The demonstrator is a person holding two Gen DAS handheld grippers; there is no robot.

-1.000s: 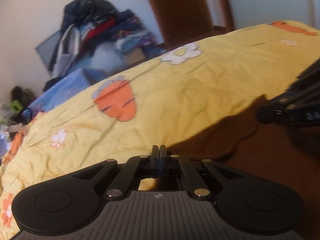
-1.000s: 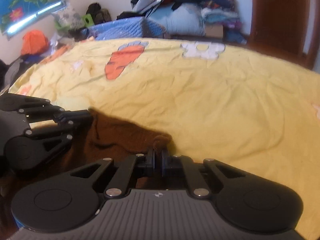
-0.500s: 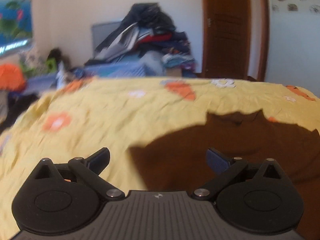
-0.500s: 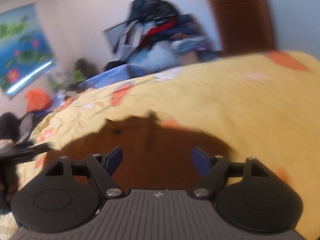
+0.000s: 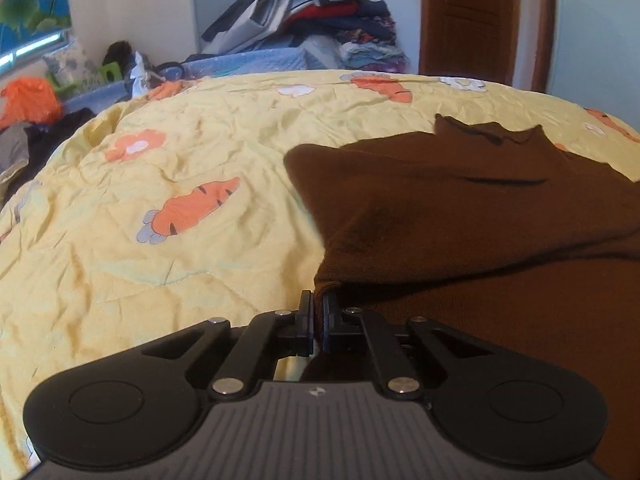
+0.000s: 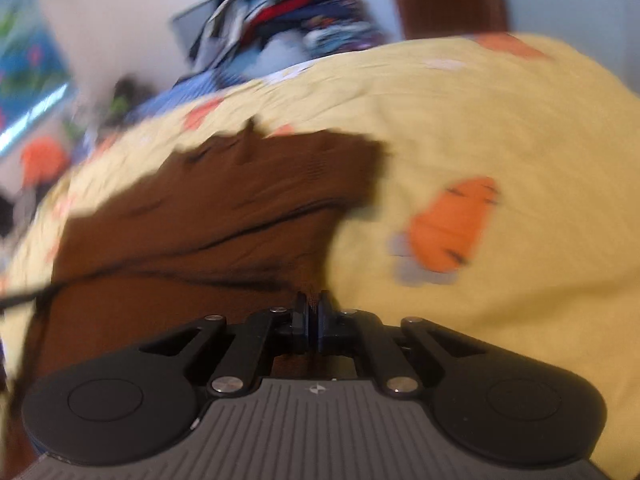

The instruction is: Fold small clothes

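A brown knit garment (image 5: 460,200) lies on a yellow quilt (image 5: 160,160) printed with carrots and flowers. One layer of it is folded over the part nearer me. In the left wrist view my left gripper (image 5: 318,304) is shut on the garment's near left edge, with brown cloth pinched between the pads. The right wrist view is blurred; there the same garment (image 6: 220,216) fills the left half. My right gripper (image 6: 313,304) is shut on its near right edge, cloth showing between the fingers.
Behind the bed stands a tall heap of clothes (image 5: 304,12) against the wall, beside a brown door (image 5: 468,20). A blue cover (image 5: 248,62) lies along the far bed edge. An orange bag (image 5: 30,100) and other clutter sit at the left.
Both grippers let go of the brown cloth, opened wide and swung to the garment's near edge. Both are shut on brown cloth again. The garment now lies with a layer folded over.
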